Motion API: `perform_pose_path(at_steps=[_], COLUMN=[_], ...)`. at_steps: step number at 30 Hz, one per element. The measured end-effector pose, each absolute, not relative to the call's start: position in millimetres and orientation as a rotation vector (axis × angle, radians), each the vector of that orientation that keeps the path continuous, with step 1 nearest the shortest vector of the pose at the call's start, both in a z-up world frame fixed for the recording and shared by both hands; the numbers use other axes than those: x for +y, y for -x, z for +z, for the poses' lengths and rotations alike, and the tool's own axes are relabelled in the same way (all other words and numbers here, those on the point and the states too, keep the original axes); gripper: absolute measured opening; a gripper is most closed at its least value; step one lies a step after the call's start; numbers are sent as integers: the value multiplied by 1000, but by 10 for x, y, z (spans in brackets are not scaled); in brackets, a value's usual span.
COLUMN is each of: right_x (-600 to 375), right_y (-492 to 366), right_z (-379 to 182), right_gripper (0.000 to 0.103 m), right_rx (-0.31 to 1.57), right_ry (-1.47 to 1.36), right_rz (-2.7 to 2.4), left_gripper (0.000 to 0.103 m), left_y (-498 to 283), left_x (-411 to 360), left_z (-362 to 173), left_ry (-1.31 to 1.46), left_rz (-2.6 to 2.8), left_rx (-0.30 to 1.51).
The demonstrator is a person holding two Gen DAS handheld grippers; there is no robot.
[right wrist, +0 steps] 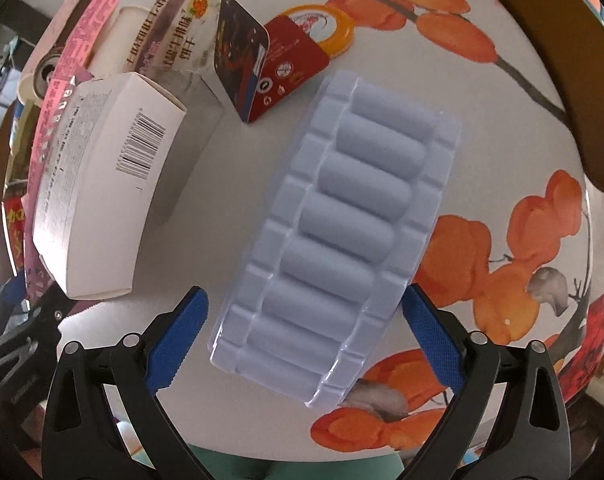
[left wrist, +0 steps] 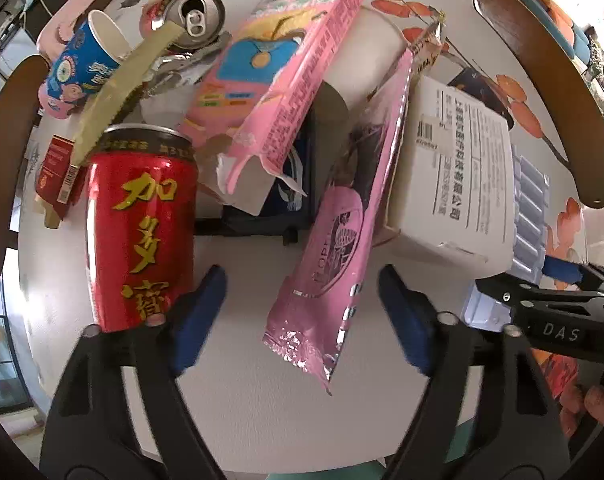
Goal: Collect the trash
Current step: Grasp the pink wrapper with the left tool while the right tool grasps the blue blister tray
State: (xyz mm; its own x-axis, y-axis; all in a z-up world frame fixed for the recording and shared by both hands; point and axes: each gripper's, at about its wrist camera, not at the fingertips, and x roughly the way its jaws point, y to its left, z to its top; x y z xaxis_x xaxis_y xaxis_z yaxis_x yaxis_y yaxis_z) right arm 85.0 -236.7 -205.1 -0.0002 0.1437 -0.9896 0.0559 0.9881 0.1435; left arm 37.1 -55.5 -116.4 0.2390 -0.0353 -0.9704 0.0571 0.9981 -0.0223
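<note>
Round white table point(left wrist: 262, 420) with orange leaf print, totally buried in junk. From the left wrist view: pointed down at it with the left gripper point(left wrist: 302, 300), jaws spread and pinching nothing, pink foil wrapper point(left wrist: 338, 248) lying in the gap but not touched by either blue pad. Red can point(left wrist: 140, 224) stood upright just left of the left pad, maybe brushing it, hard to say. Further back, a torn pink carton point(left wrist: 278, 80) leaned over a dark blue pack, open silver can point(left wrist: 194, 16) and blue paper cup point(left wrist: 86, 60) at the far left. White box point(left wrist: 450, 184) sat to the right, with the right gripper's black frame poking in at the right edge.

From the right wrist view: same table point(right wrist: 206, 200), looked straight down. Right gripper point(right wrist: 304, 340) wide apart, straddling the near end of a pale blue blister tray point(right wrist: 338, 232). Right pad sat right against the tray's edge, left pad clear of it, so not clamped. White box point(right wrist: 98, 184) left of the tray, red and black card packaging point(right wrist: 270, 68) beyond it at the far side.
</note>
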Motion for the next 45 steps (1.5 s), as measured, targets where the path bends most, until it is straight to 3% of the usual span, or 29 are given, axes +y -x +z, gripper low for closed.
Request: perform_pose_path(at_steps=[3, 7, 12, 17, 18, 22, 34, 45], right_x=[-2353, -2355, -2516, -2616, -2625, -2735, -3099, -3238], right_y=[-835, -892, -1006, -991, -1002, -992, -940, -633], right_z=[-2070, -2026, -1994, -1978, -1991, -1933, -1665, -834], right_gripper=[94, 83, 79, 74, 74, 72, 68, 68], right_rx=[1569, 1558, 1564, 1560, 1559, 1553, 1504, 1399], right_ry=[-154, -129, -130, -108, -107, -137, -241, -267], right_rz=[59, 54, 50, 71, 77, 98, 174, 295], left_gripper=[69, 58, 57, 28, 17, 4, 2, 1], left_y=[-376, -375, -364, -331, -321, -288, -82, 321], left_x=[-575, -626, -764, -902, -925, -958, -929, -557], left_z=[-1198, -1223, -1314, -1434, -1483, -1538, -1334, -779], left_ry=[-27, -40, -47, -77, -71, -23, 92, 218], left_rz=[-68, -88, -102, -122, -132, -158, -148, -73], left_rx=[1334, 1329, 1327, 1346, 1361, 1355, 1266, 1168])
